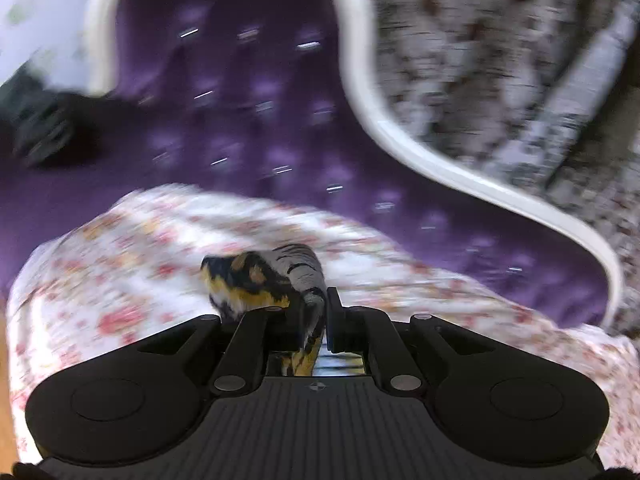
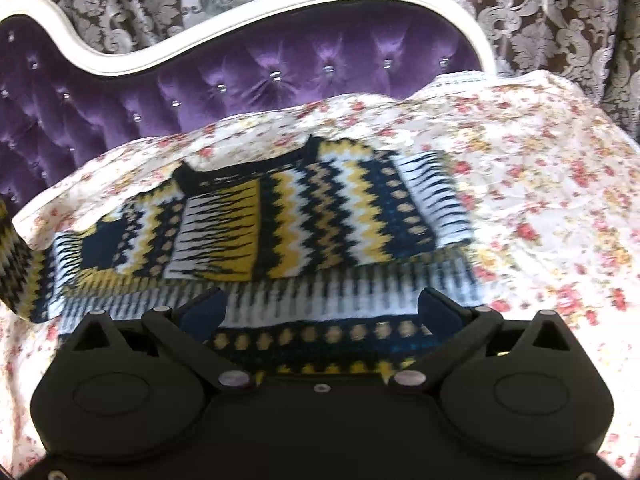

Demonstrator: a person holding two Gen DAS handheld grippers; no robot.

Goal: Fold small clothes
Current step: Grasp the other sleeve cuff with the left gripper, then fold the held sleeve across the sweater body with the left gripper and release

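Note:
A small knit sweater [image 2: 280, 220] with yellow, navy and white zigzag bands lies flat on the floral bedspread [image 2: 540, 200], neck toward the headboard. My right gripper [image 2: 322, 304] is open, its fingers spread just over the striped hem, with nothing pinched. One part of the knit rises off the bed at the left edge [image 2: 12, 256]. In the blurred left wrist view my left gripper [image 1: 316, 308] is shut on a bunched fold of the sweater [image 1: 256, 276], held above the bedspread [image 1: 120, 280].
A purple tufted headboard [image 2: 280, 72] with a white curved frame [image 2: 120, 60] stands behind the bed. Grey-brown damask curtains [image 2: 540, 20] hang beyond it. A dark blurred object [image 1: 40, 132] shows at the left of the left wrist view.

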